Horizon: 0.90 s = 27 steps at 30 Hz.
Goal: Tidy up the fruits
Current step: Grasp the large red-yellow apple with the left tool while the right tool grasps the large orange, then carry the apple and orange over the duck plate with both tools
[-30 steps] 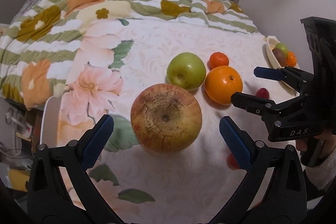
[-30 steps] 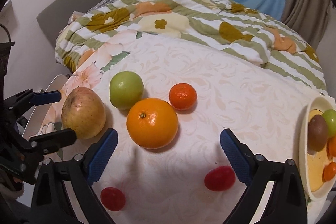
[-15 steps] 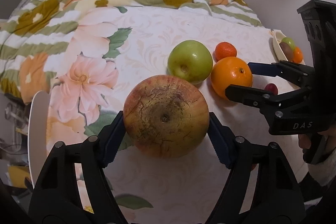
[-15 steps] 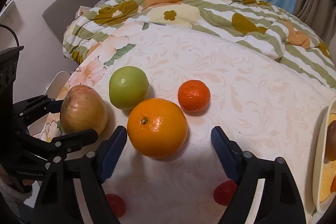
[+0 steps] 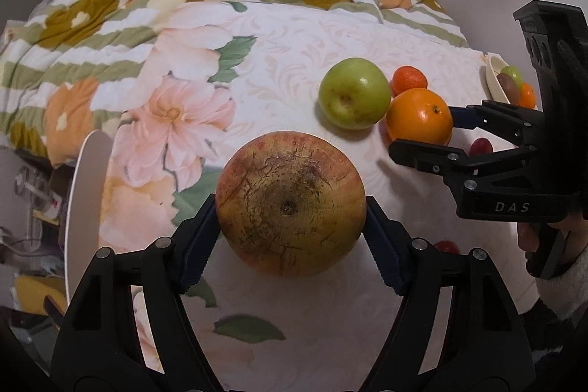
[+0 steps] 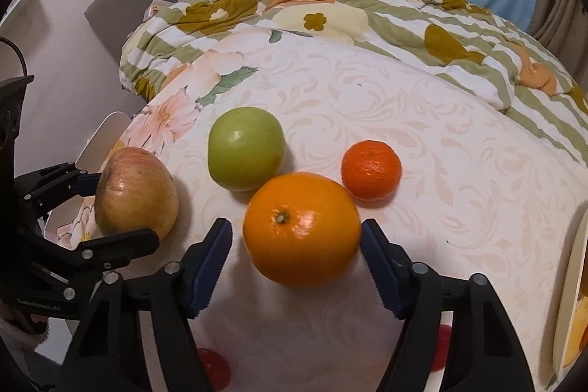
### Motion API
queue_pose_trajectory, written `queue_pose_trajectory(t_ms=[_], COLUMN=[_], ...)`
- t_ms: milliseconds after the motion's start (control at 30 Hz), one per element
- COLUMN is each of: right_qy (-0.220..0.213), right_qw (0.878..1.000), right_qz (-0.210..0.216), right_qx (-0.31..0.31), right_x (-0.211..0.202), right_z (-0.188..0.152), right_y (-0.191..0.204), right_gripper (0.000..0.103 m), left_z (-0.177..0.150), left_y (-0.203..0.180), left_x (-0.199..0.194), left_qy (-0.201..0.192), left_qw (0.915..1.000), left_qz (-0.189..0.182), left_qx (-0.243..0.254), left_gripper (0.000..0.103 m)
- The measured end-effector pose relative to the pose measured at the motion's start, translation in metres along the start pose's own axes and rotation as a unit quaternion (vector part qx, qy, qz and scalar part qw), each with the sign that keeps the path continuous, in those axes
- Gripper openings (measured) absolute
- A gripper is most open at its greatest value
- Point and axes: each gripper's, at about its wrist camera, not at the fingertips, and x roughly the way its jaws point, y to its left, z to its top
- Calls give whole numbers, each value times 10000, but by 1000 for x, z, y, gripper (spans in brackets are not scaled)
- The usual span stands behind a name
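Gripping red-yellow apple (image 5: 290, 208) w/ left gripper (image 5: 290, 234); right gripper (image 5: 437, 135) marked "DAS".

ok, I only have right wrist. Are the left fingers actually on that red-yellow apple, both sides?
Observer: Yes. In the left wrist view the left gripper has a blue pad pressed on each side of the apple, near its widest part.
Operator: What's in the plate on the right? I only get its rim.
Observer: The plate holds a small green fruit, a brownish one and a small orange one.
Operator: Red thing low right in my view, half hidden?
Observer: It's a small round red fruit lying on the bedcover, clear of the big orange.
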Motion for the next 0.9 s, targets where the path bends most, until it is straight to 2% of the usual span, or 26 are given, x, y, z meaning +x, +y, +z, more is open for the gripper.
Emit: queue_pose_trajectory(t_ms=[67, 100, 533, 900], right_qy=[-17, -38, -276, -726], right_qw=[9999, 9997, 9992, 9954], right_qz=[-119, -212, -252, -490], right_qx=[-77, -112, 117, 377], right_x=[1, 0, -30, -94], right_z=[1, 1, -6, -12], right_y=[2, 3, 13, 29], right_gripper=[63, 56, 56, 56], left_z=[-3, -4, -18, -17], left_y=[2, 2, 8, -2], left_x=[-2, -3, -31, -91], left_qy=[-6, -7, -120, -516], left_qw=[10000, 10000, 9998, 9987], left_qz=[32, 47, 80, -4], left_qx=[-27, -35, -125, 37], left_gripper=[82, 82, 82, 82])
